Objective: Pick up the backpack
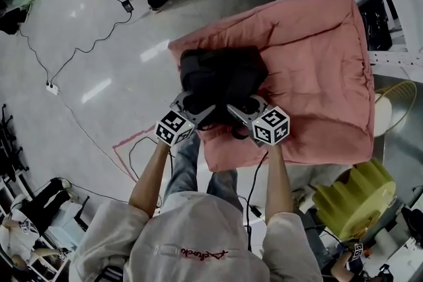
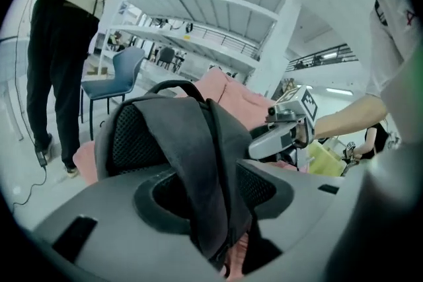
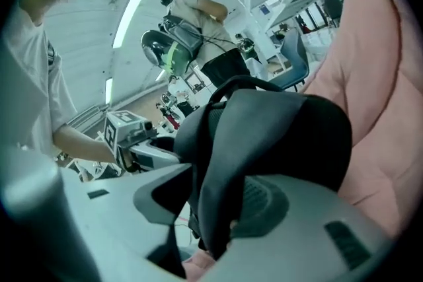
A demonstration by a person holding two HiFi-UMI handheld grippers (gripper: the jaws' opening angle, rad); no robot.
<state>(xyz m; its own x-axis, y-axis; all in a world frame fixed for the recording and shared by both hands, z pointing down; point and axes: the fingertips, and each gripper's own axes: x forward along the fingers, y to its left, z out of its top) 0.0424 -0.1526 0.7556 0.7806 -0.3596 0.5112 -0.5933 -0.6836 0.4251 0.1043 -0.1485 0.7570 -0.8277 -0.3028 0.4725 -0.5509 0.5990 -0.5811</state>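
Clamping the black backpack (image 1: 221, 76) by its shoulder straps: left gripper (image 1: 190, 105) pinches one, right gripper (image 1: 239, 110) the other; pack seemingly resting on pink cushion (image 1: 317, 69).

we see a soft black backpack (image 1: 221, 76) sitting on the near left part of a pink cushion (image 1: 317, 43), its mesh-padded back facing us and its carry loop on top. one strap (image 2: 198, 162) is pinched in the left gripper (image 1: 188, 104), the other strap (image 3: 221, 168) in the right gripper (image 1: 241, 110).

The left tool (image 2: 210, 198) grips a strap (image 2: 198, 148) of the black backpack (image 2: 129, 135); right tool (image 2: 285, 132) close beside.
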